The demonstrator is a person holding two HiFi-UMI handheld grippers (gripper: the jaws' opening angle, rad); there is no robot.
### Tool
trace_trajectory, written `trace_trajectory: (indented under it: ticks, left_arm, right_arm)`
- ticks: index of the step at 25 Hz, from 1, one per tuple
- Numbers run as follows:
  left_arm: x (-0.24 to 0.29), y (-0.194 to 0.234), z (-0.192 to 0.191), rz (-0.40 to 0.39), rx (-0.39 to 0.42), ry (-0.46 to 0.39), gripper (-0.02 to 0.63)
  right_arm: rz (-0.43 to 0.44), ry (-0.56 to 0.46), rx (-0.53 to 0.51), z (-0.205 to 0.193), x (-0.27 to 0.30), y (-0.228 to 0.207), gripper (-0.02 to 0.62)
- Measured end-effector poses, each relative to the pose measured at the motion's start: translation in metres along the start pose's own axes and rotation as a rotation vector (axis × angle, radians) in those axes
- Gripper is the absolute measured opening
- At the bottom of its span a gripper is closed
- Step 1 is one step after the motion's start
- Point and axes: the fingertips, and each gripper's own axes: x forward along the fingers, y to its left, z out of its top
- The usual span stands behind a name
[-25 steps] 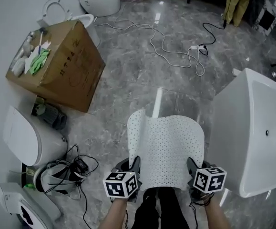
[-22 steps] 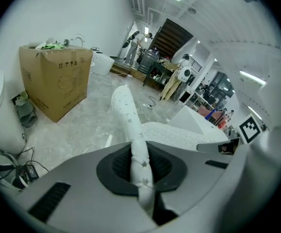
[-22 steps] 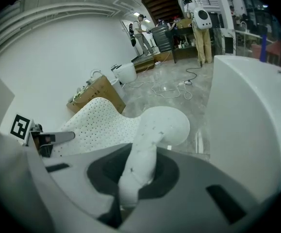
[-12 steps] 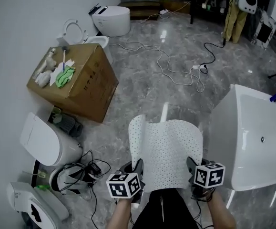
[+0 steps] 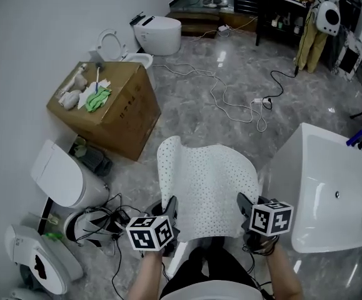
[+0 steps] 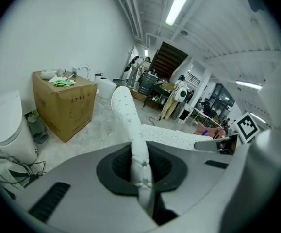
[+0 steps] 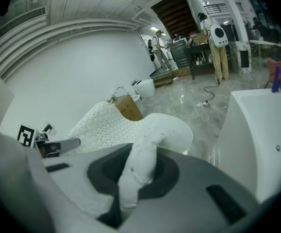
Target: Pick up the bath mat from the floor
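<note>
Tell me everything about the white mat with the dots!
The bath mat is white and rubbery-looking, dotted all over with small holes. It is held by its near edge: the left gripper is shut on one corner, the right gripper on the other. It bows out over the grey floor, one far corner curled up.

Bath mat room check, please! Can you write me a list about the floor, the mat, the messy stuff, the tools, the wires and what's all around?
Surface: grey marble floor, shiny.
Job's things: white dotted bath mat, held up by its near edge, with a far corner curling over. Whether its far end touches the floor can't be told.
Clutter: cardboard box with rags on top; toilet behind it; white tub on the right.
Grippers: left tool shut on the mat; right tool shut on the mat.
Cables: white cable and black cable loose on the floor; black cords tangled at the lower left.
Surroundings: white wall on the left.
</note>
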Motion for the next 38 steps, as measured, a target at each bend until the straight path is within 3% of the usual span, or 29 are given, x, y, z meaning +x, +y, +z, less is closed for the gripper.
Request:
trace_trajectory:
  ticks: [11, 38]
  left_arm:
    - [-0.021, -0.013, 0.033, 0.019, 0.015, -0.091, 0.020]
    - [-0.023, -0.044, 0.081, -0.040, 0.086, -0.183, 0.020]
  right_arm:
    - [0.039, -0.068, -0.115, 0.035, -0.019, 0.019, 0.025]
    - [-0.032, -0.222, -0.174, 0.075, -0.054, 0.020, 0.023]
